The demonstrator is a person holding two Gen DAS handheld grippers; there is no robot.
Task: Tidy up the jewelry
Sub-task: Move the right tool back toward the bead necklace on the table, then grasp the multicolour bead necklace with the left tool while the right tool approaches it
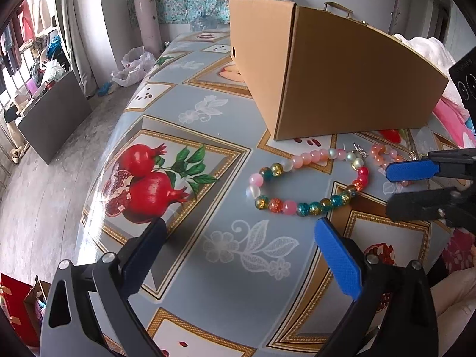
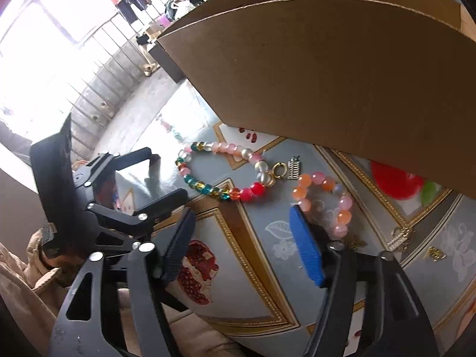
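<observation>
Left gripper [image 1: 238, 255]: jaws spread wide and holding nothing, hovering above the patterned surface [image 1: 184, 101] with the multicoloured bead strand ahead of its blue finger; also seen from the right wrist camera at the left [image 2: 169, 175]
Right gripper [image 2: 241, 244]: jaws apart, nothing between them; its blue pad sits right beside the pink-and-orange bracelet – whether it touches the beads I cannot tell; in the left wrist view it enters from the right edge [image 1: 389, 187]
Multicoloured bead strand [image 1: 309, 184]: lies flat in an open loop on the surface, teal, gold, red, pink and frosted beads, with a gold ring clasp [image 2: 278, 170] at one end
Pink-and-orange bracelet [image 2: 325, 202]: smaller curl of beads on the surface, just to the right of the strand's clasp end
Silver charm [image 2: 294, 168]: small, lying between the clasp and the bracelet
Small metal pieces [image 2: 401, 238]: a few gold and silver bits on the surface – well to the right of the bracelet, too small to identify
Cardboard box [image 1: 327, 68]: stands on the surface just behind the jewelry, plain brown wall facing it
</observation>
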